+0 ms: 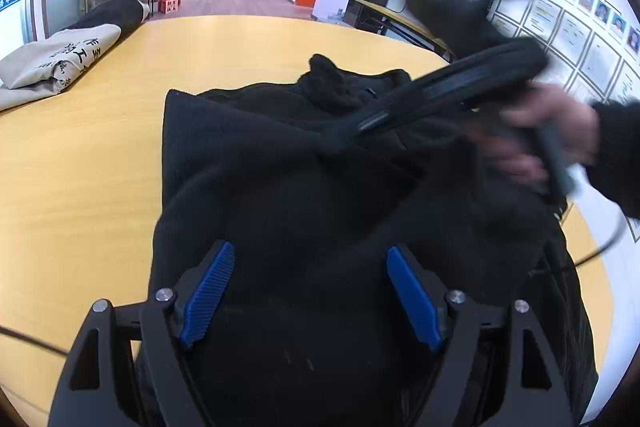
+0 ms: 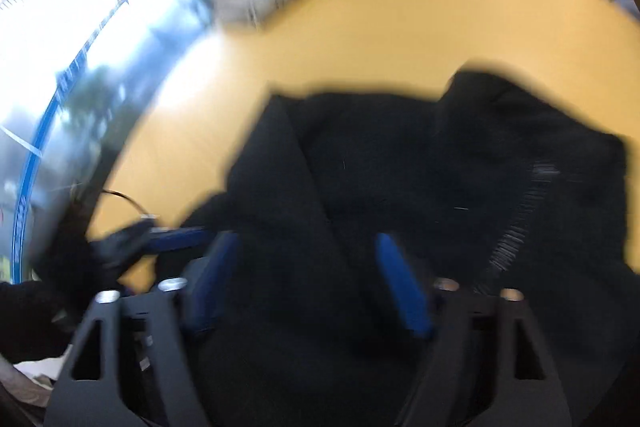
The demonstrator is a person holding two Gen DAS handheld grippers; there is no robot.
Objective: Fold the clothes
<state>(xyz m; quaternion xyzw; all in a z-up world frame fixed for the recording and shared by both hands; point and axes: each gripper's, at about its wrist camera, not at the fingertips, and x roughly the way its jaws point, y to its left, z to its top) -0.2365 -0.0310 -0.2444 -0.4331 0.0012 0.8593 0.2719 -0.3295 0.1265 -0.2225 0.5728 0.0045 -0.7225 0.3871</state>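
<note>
While spread — fleece (image 1: pixel 304 163) beneath left tool (image 1: pixel 310 263)

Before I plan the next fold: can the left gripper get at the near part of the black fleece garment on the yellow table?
Probably yes. The left gripper is open directly over the black fleece garment, nothing between. The right gripper is farther along the cloth, not blocking.

Left black two-finger gripper (image 1: pixel 310 291): blue ribbed fingers (image 1: pixel 208 293) spread apart, pointing toward 12 o'clock. Right black two-finger gripper (image 2: pixel 310 283): blue fingers (image 2: pixel 404 287) likewise parted, motion-blurred. Right hand (image 1: pixel 536 135) grips its handle at 3 o'clock.
</note>
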